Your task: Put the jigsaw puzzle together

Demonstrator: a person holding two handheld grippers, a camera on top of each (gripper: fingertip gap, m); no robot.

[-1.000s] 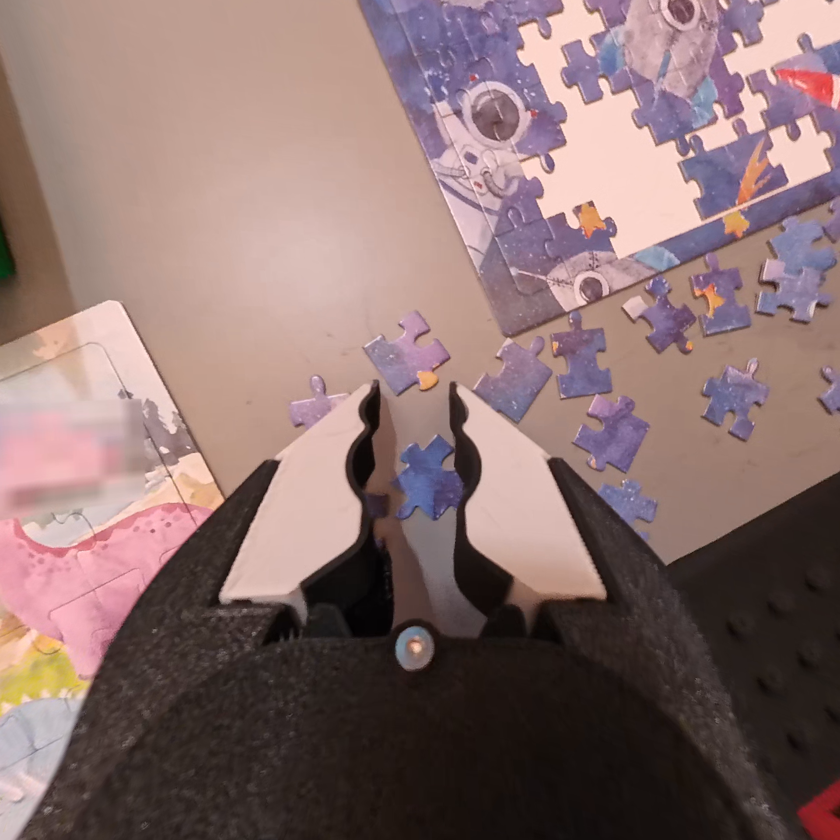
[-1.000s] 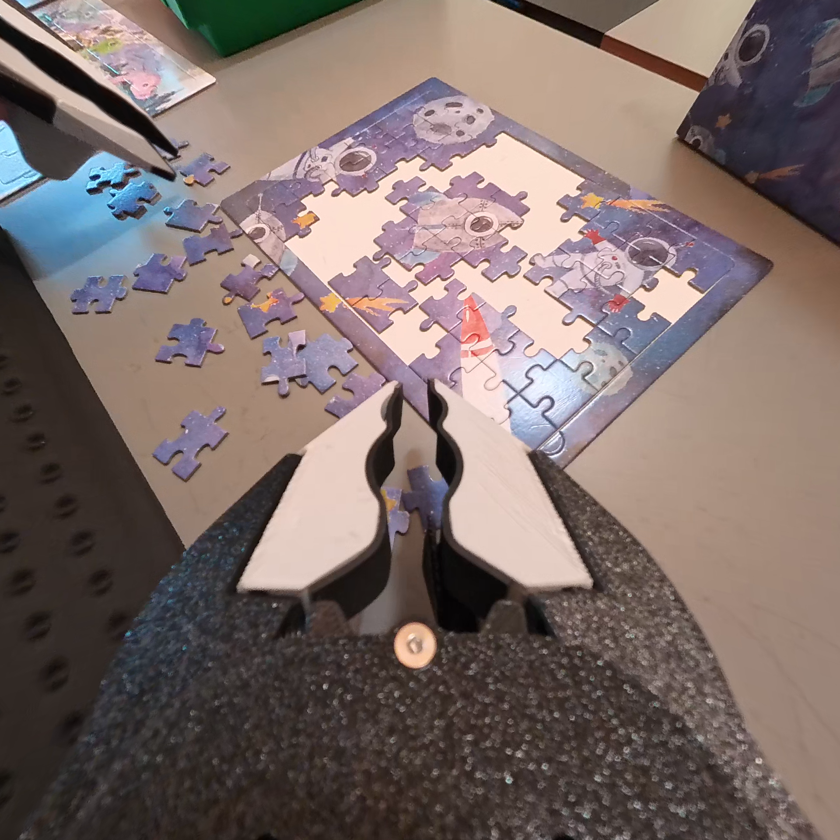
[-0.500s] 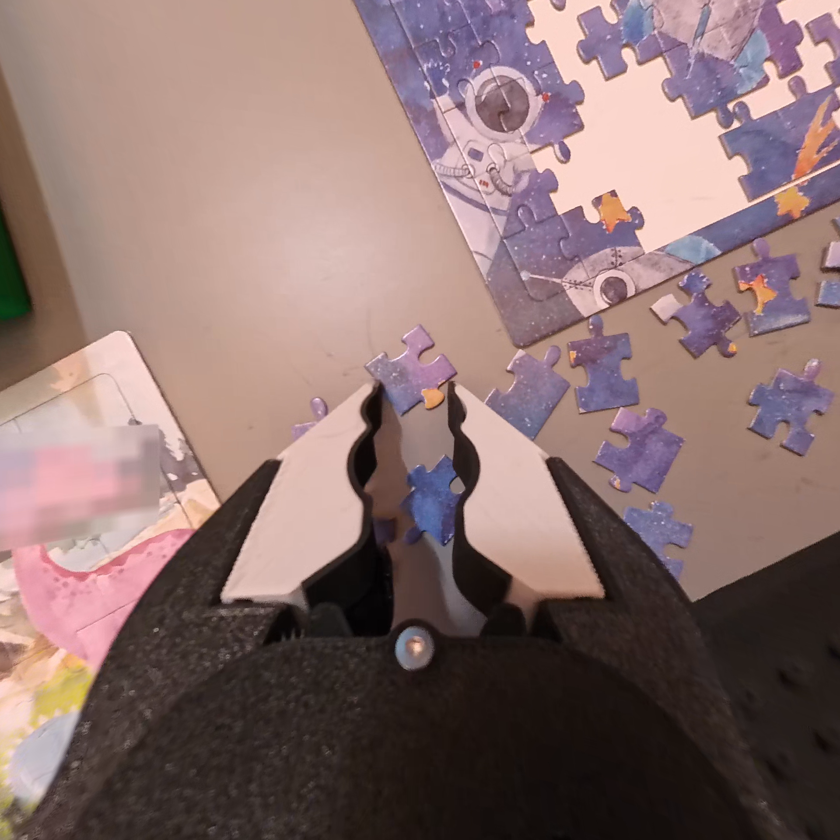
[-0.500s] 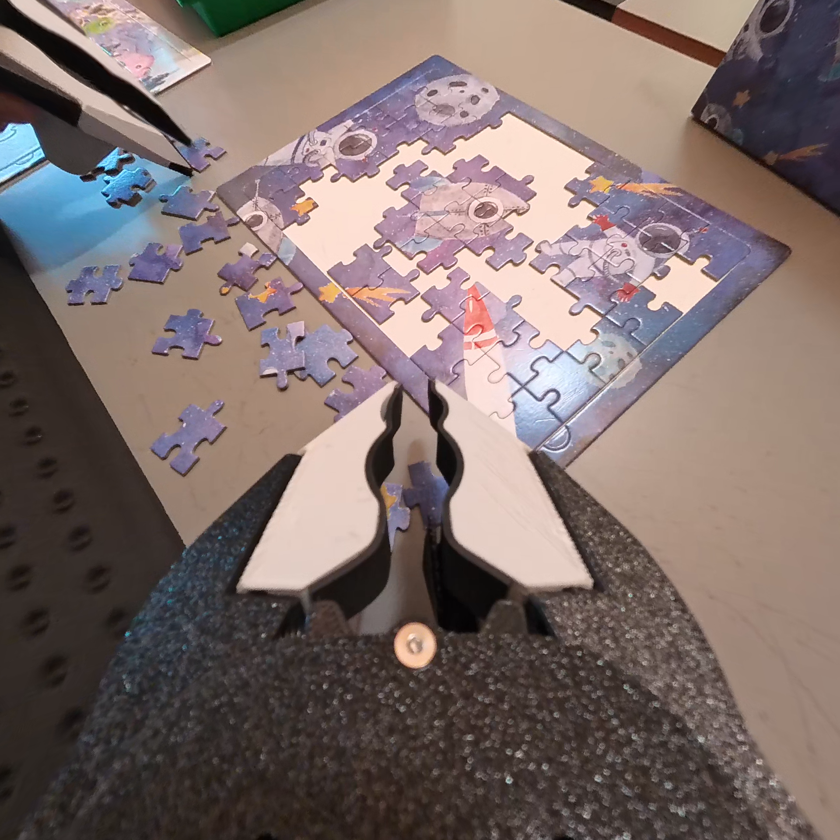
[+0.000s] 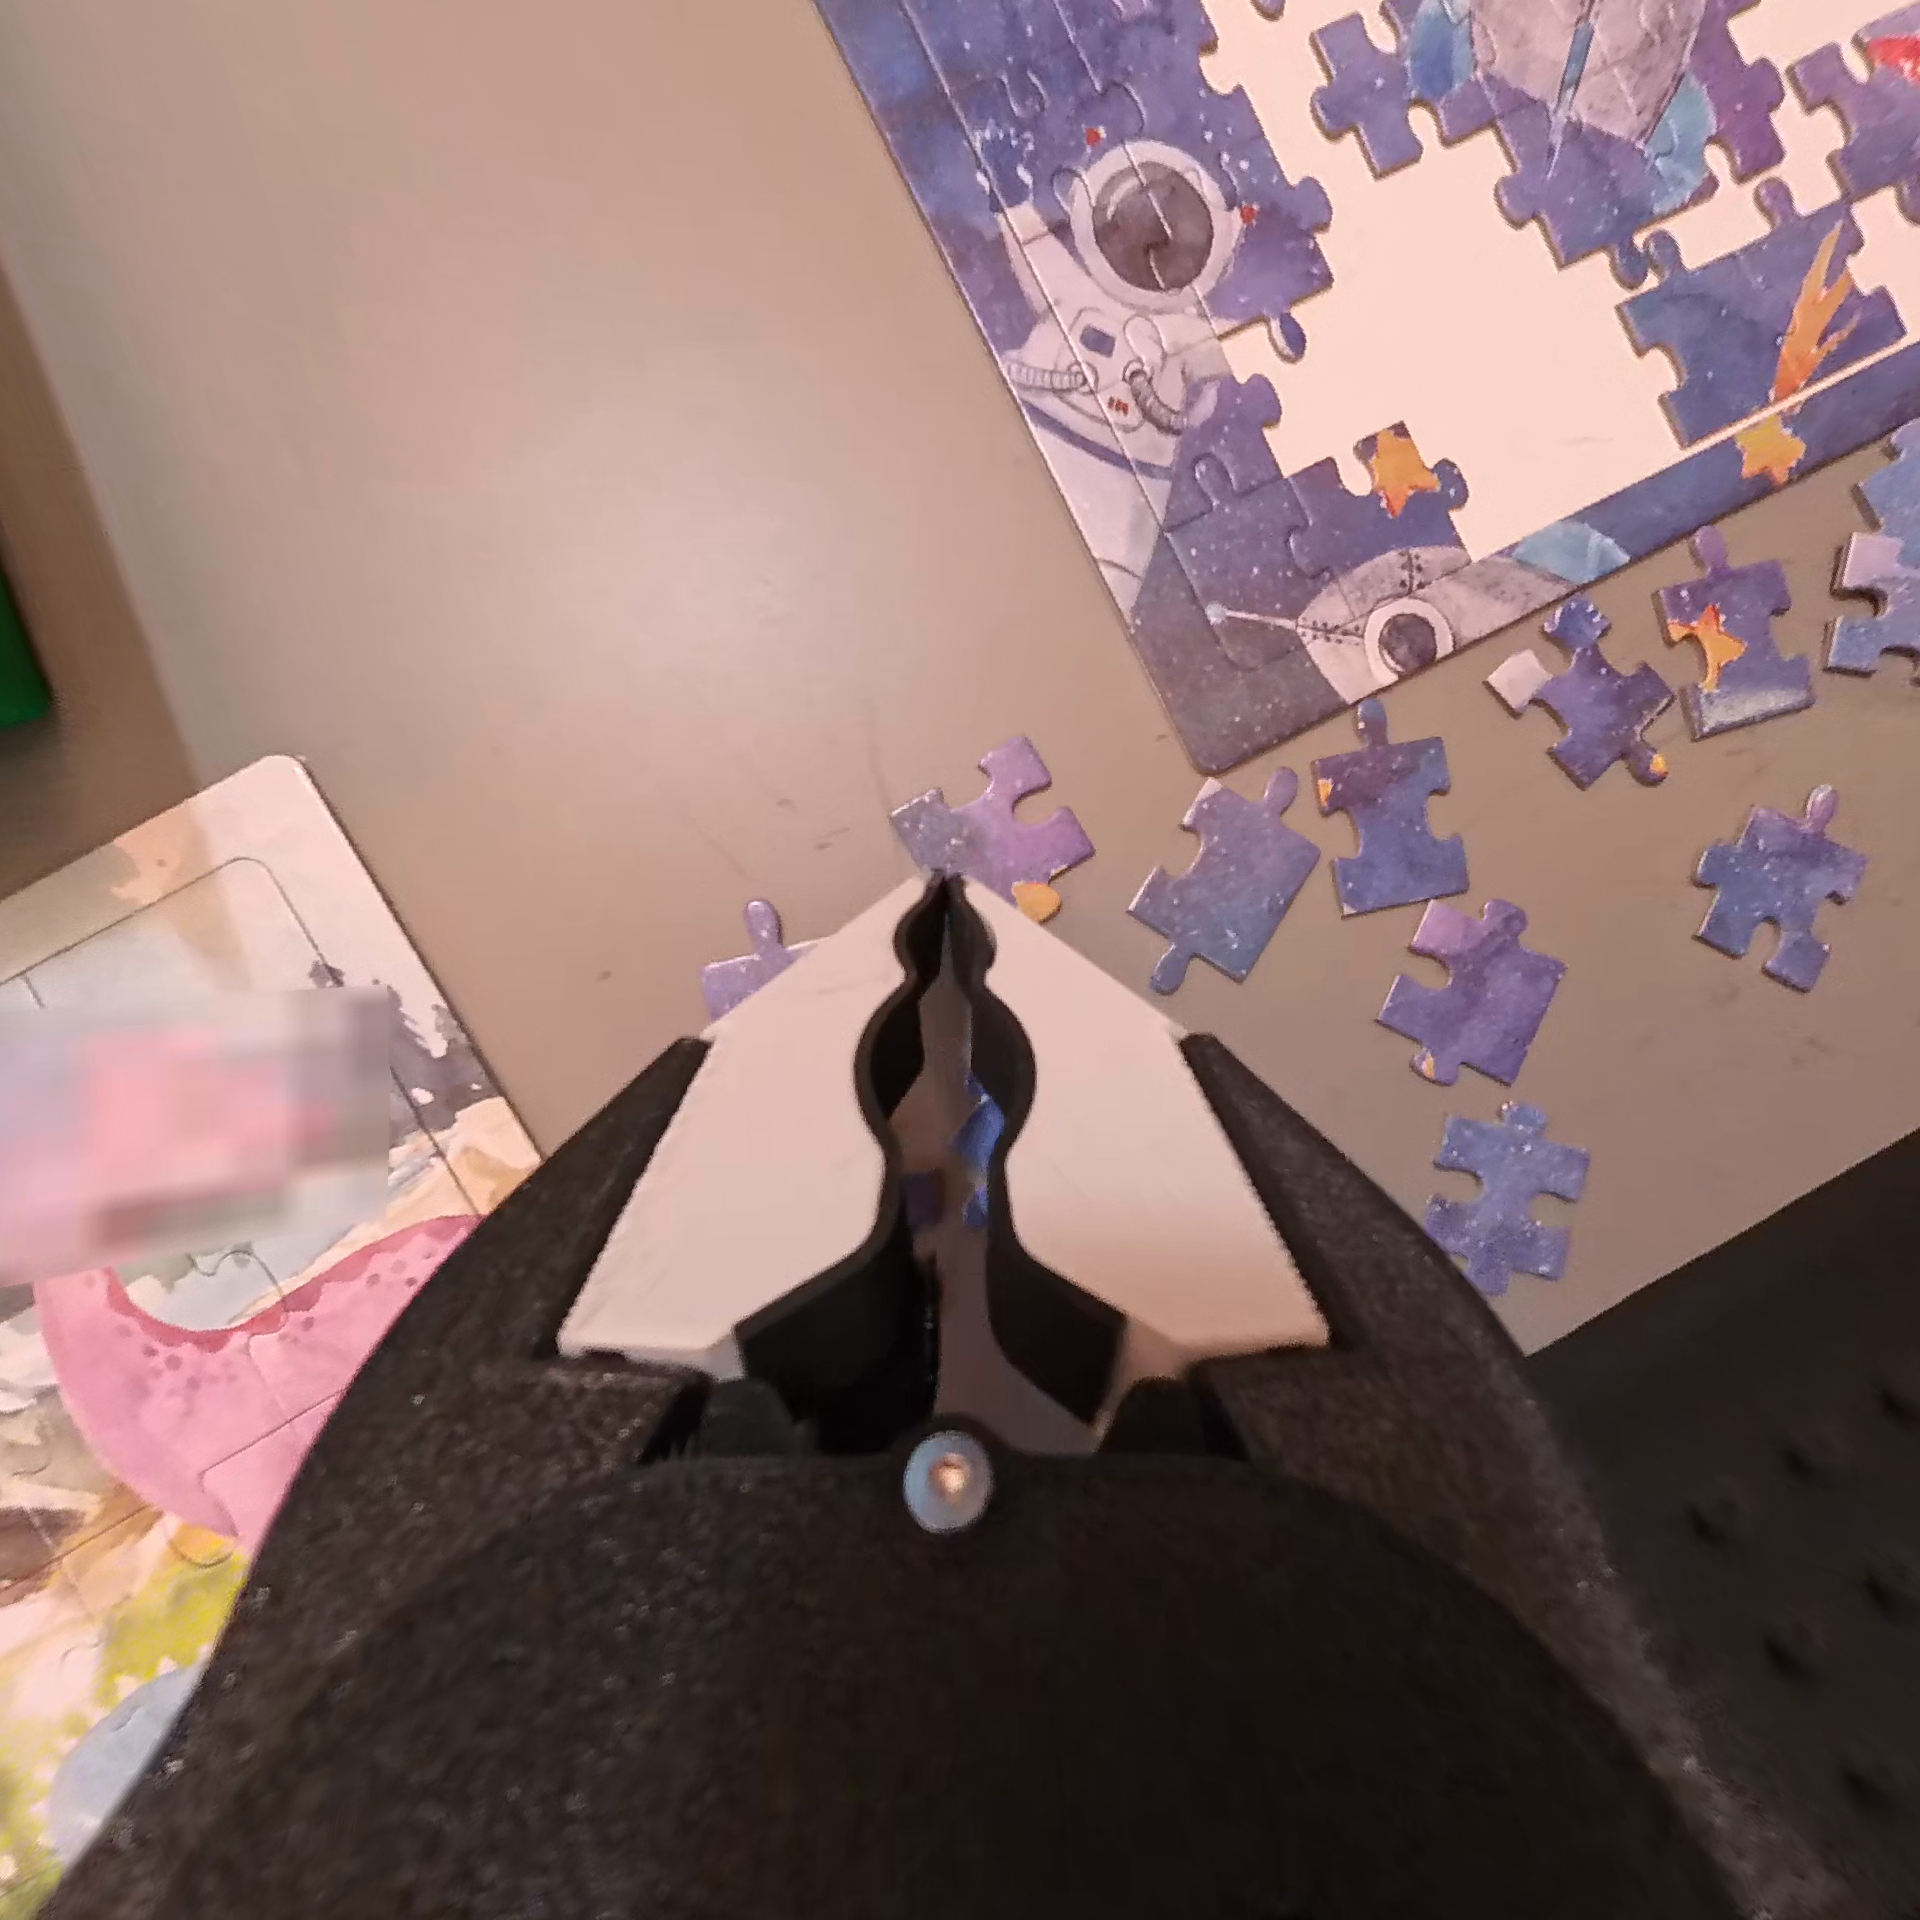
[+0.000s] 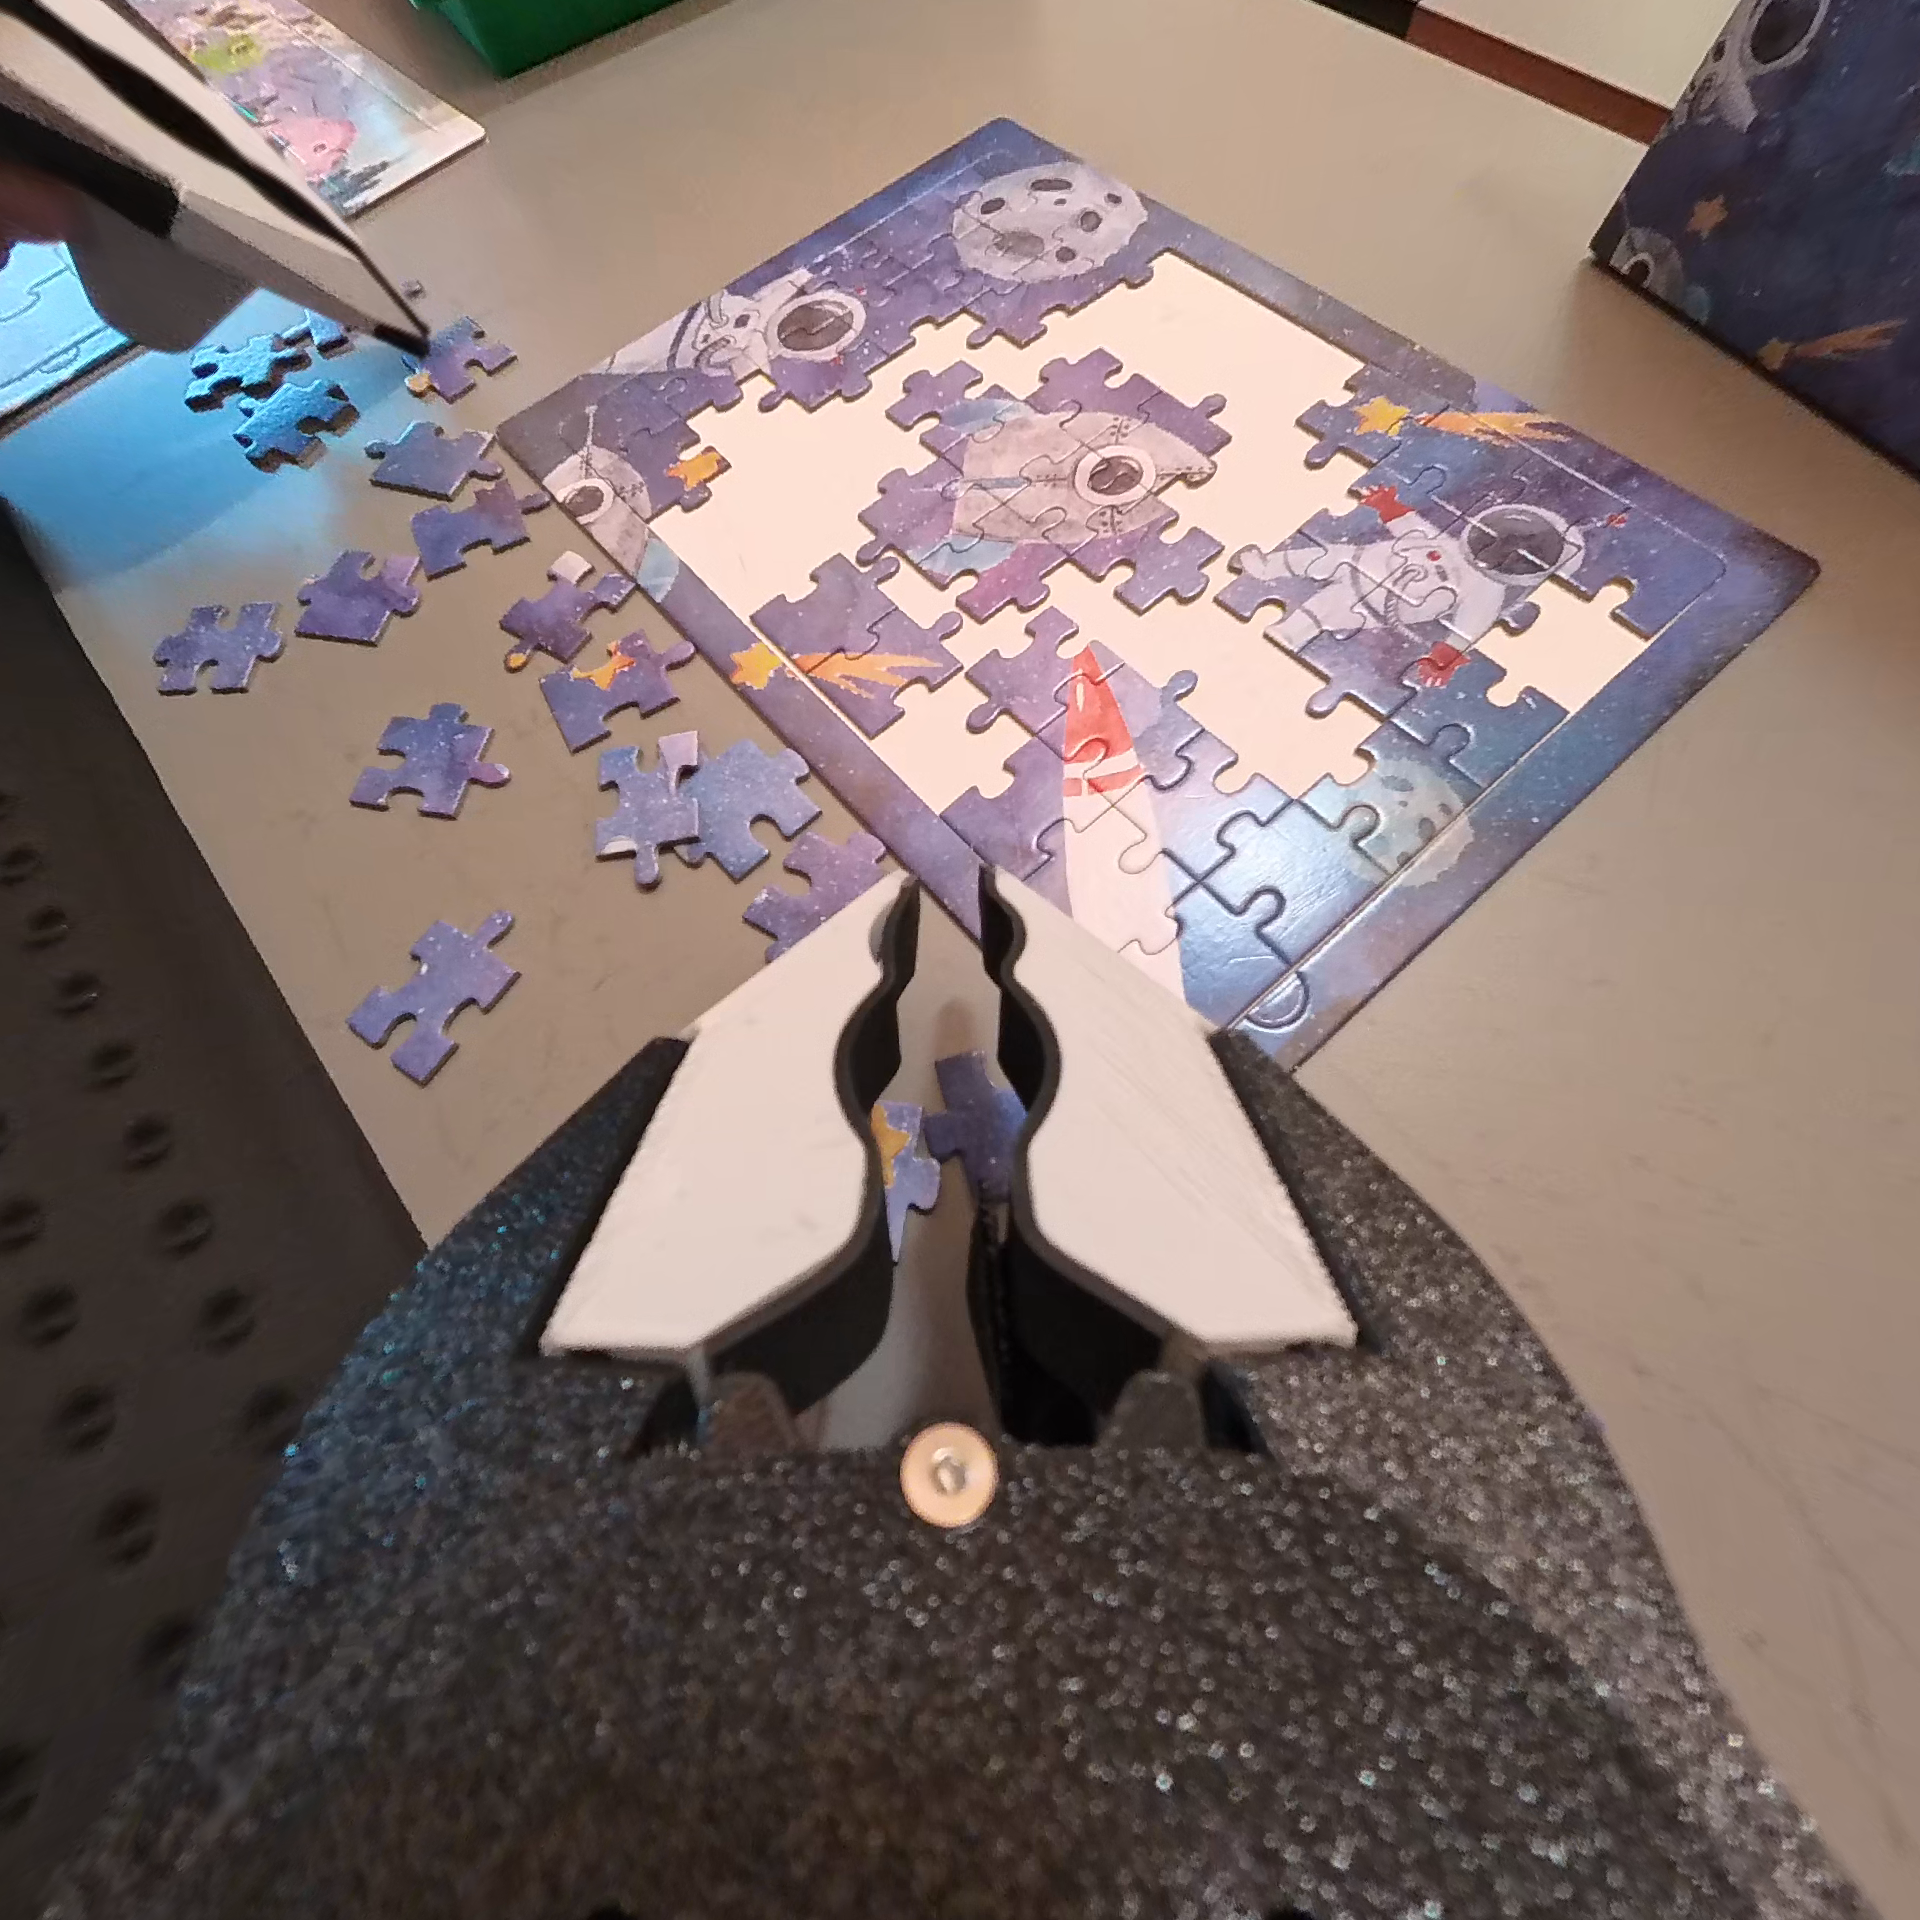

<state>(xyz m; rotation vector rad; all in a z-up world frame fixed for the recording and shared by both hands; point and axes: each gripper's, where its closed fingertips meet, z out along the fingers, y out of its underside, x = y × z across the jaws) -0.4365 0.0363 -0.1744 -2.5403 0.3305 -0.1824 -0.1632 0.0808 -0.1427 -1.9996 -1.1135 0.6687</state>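
Observation:
The space jigsaw board (image 6: 1704,582) lies on the table, partly filled, with bare white gaps. It also shows in the left wrist view (image 5: 1174,665). Several loose purple-blue pieces lie to its left (image 6: 426,764). My left gripper (image 5: 940,883) is shut, its tips meeting at the near edge of a flat purple piece with an orange spot (image 5: 997,826). The right wrist view shows the same gripper (image 6: 416,338) touching that piece (image 6: 462,358). A blue piece (image 5: 977,1132) lies under its fingers. My right gripper (image 6: 945,894) is slightly open and empty over the board's near corner, with loose pieces (image 6: 971,1112) below.
A dinosaur puzzle board (image 5: 343,1340) lies at the left, and also shows in the right wrist view (image 6: 343,114). A green bin (image 6: 540,31) stands at the back. A dark blue puzzle box (image 6: 1787,260) is at the right. A black perforated mat (image 6: 125,1039) borders the table's near side.
My left gripper moved forward to the purple piece with the orange spot and its fingers closed together. The blue piece stayed on the table. The right gripper kept the same opening.

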